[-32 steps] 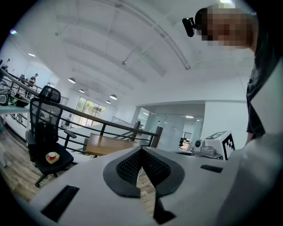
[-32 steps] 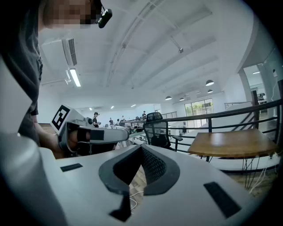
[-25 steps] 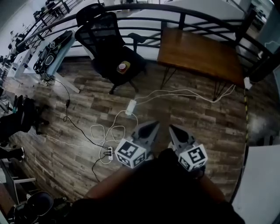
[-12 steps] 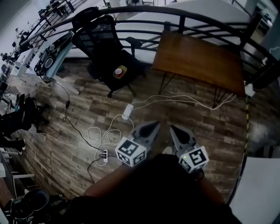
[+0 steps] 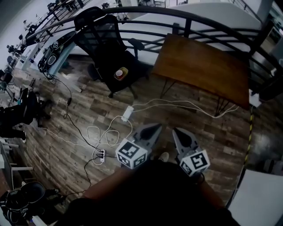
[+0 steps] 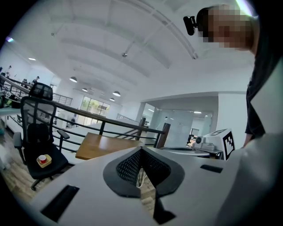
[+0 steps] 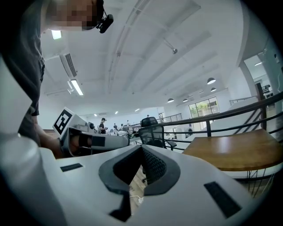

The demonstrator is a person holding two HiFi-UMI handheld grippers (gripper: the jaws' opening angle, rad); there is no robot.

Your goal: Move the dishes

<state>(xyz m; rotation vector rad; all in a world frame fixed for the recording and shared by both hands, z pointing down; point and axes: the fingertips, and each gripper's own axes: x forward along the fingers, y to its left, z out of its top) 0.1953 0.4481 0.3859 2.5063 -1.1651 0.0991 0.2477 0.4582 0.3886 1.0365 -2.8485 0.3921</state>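
Nearest the camera, the person's dark-clothed body fills the bottom of the head view. Both tools are held out just ahead of it, side by side and close together without touching. The left gripper (image 5: 149,131) has its jaws brought together at the tips with nothing between them; its own view shows the dark ribbed pads (image 6: 129,167) meeting at the top, with only floor visible through the slit below. The right gripper (image 5: 181,133) is likewise fully closed and empty – its pads (image 7: 152,165) meet at the tip.

Below and beyond them lies a brown wood-plank floor (image 5: 84,110). Loops of white cable (image 5: 177,103) run across it, with a small white power strip (image 5: 101,155) to the left and a white rectangular box (image 5: 127,113) further out.

Past the cables stands a black mesh-backed office chair (image 5: 104,39). On its seat rests a small round red-and-yellow item (image 5: 119,73) – the only dish-like thing in view, though too small to tell whether it is a dish. It is well apart from both grippers.

To the right of the chair stands a brown wooden table on thin black legs (image 5: 199,66), its top bare. Behind both curves a black metal railing (image 5: 146,11).
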